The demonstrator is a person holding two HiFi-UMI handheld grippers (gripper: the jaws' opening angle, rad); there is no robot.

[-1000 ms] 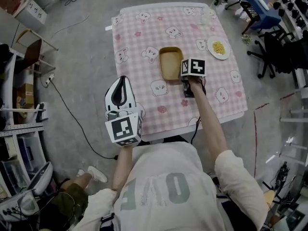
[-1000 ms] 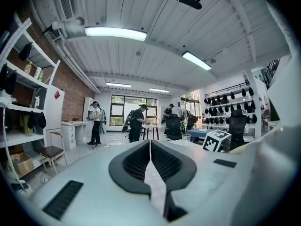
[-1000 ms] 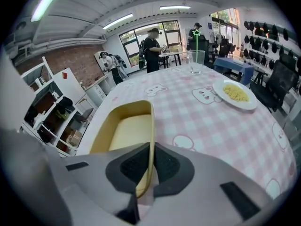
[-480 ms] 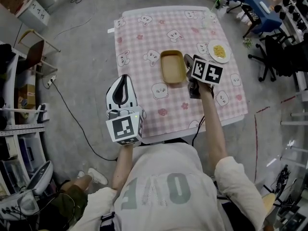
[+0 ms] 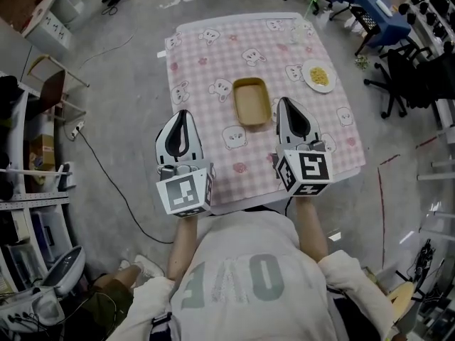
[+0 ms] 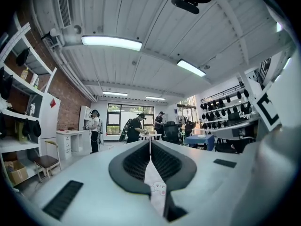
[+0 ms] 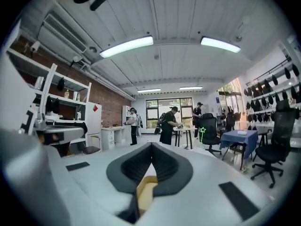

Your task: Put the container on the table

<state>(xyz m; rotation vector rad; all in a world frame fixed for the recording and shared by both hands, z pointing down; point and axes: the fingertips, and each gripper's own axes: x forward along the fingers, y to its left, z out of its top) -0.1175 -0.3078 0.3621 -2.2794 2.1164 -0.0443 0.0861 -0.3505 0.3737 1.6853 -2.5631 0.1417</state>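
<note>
One plate (image 5: pixel 318 76) of yellow food well apart from the container (image 5: pixel 252 102)

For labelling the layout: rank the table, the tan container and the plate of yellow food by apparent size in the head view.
table, by far
container
plate, somewhat smaller than the container; both rest on the table, so nearness barely matters

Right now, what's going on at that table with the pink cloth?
A person holds a two-jaw gripper in each hand at the near side of the table. The tan container sits upright on the pink checked cloth near the middle, and neither gripper touches it. The left gripper and the right gripper are both shut with nothing between the jaws. A plate of yellow food lies toward the far right. The placing looks done.
</note>
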